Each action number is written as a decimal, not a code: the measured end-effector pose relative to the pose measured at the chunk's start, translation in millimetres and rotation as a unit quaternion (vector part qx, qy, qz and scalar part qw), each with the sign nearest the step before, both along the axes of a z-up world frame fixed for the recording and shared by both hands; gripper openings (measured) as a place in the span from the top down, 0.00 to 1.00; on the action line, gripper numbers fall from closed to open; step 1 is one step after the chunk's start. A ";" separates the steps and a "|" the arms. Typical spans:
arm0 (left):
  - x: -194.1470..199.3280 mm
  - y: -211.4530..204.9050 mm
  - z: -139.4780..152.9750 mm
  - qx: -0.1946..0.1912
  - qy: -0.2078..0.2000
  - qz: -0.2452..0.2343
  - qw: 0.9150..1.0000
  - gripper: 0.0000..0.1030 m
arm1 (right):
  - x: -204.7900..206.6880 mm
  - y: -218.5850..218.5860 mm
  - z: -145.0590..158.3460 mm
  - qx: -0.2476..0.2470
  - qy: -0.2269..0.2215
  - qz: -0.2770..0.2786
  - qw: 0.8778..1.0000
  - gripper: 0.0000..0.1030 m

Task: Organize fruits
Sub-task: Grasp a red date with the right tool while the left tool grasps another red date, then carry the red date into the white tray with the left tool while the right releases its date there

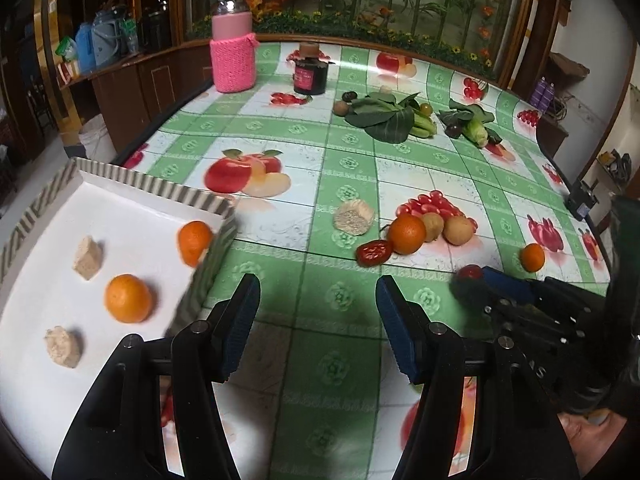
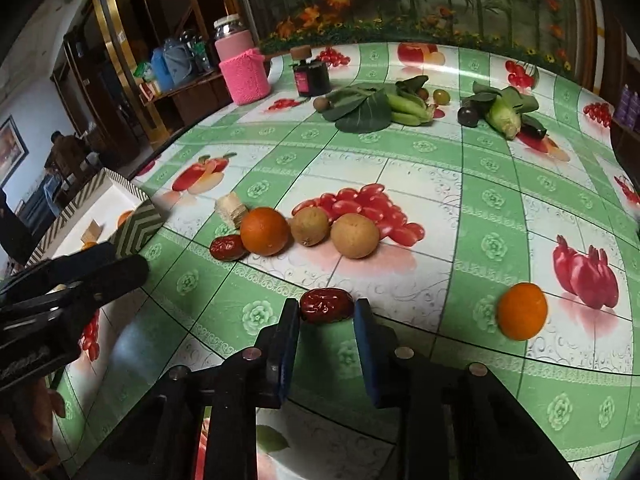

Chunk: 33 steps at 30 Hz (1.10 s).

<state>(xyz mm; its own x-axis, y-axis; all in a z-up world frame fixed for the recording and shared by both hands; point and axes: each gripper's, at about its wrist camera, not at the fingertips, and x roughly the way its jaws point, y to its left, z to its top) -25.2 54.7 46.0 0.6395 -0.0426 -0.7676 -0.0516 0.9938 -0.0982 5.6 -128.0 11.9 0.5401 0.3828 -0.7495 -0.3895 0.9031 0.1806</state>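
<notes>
My right gripper [image 2: 326,312] is open, its fingertips on either side of a red date [image 2: 327,305] lying on the table. A small orange [image 2: 522,316] lies to its right. Farther off sit a second date [image 2: 227,247], an orange [image 2: 264,231], two brown fruits [image 2: 354,235] and a beige chunk [image 2: 232,209]. My left gripper [image 1: 318,300] is open and empty, just right of a white tray [image 1: 132,216] with a striped rim. The tray holds two oranges [image 1: 128,298] and two beige chunks [image 1: 87,258]. The right gripper shows in the left wrist view [image 1: 492,280].
A pink-sleeved jar [image 1: 233,52], a dark jar [image 1: 310,72], leafy greens [image 1: 384,114] and corn [image 1: 474,130] stand at the far side of the green checked tablecloth [image 1: 304,152]. Wooden cabinets lie beyond the table's left edge.
</notes>
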 end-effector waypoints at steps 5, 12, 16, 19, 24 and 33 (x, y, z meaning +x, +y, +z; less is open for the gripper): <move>18.0 -9.2 -8.7 -0.003 0.019 -0.001 1.000 0.41 | -0.8 -20.2 7.7 0.032 -0.010 -0.015 0.999 0.73; 39.6 -22.9 -25.6 -0.003 0.036 -0.004 0.999 0.41 | 4.2 -30.8 1.9 0.065 0.012 -0.014 0.998 0.73; 50.1 -27.8 -31.8 0.004 0.034 -0.010 0.999 0.41 | 4.6 -32.8 4.0 0.071 0.010 -0.013 0.997 0.73; 55.3 -28.4 -32.9 0.001 0.026 -0.021 0.999 0.47 | 5.6 -33.4 5.3 0.075 0.007 -0.013 0.997 0.73; 53.0 -27.1 -33.4 0.008 0.019 -0.034 0.999 0.73 | 6.9 -30.5 5.2 0.073 0.007 -0.006 0.997 0.73; 14.9 -8.1 -17.4 -0.025 0.010 -0.044 0.999 0.73 | 1.8 -25.8 5.9 0.076 0.001 0.008 0.997 0.74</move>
